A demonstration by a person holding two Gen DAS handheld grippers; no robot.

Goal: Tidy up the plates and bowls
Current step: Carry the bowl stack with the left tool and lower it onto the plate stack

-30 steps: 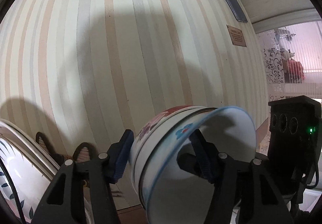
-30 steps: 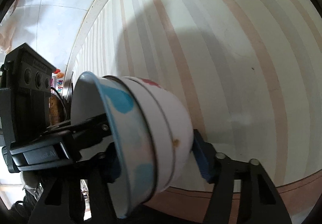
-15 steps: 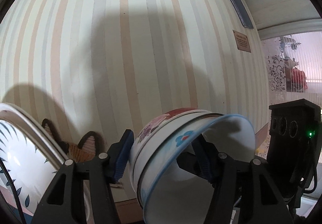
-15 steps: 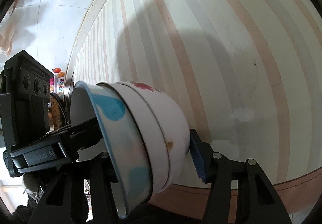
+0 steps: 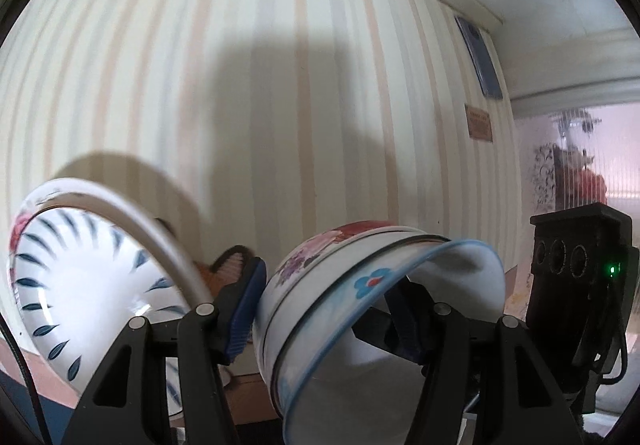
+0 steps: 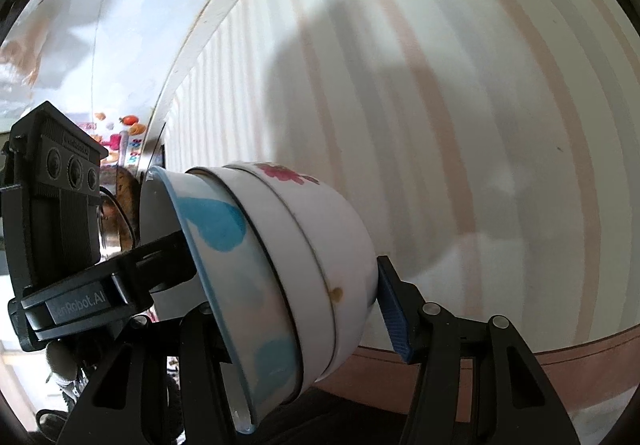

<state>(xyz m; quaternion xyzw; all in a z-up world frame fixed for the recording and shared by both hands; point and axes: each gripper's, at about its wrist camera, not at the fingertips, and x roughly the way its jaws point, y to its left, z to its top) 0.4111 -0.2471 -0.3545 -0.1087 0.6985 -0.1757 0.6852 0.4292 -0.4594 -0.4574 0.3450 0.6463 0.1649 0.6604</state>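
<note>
A stack of nested white bowls (image 5: 320,285) lies tipped on its side in the air; the outer one has a blue rim and blue flowers, the inner ones red and pink flowers. My left gripper (image 5: 326,309) is shut on it, one blue pad against the base and the other finger inside the bowl. In the right wrist view the same stack (image 6: 280,245) sits in my right gripper (image 6: 296,321), whose right pad presses the base while its left finger is hidden behind the rim. The left gripper's finger (image 6: 160,257) reaches into the bowl's mouth.
White plates with blue leaf marks (image 5: 80,277) lean at the lower left of the left wrist view, with an orange-brown object (image 5: 228,265) behind them. A cream striped surface (image 6: 440,125) with a brown edge fills the background. The right gripper's black camera block (image 5: 580,277) stands at the right.
Both grippers have risen and shifted together with the bowl stack still held. The leaf-patterned plates have come much further into the left wrist view.
</note>
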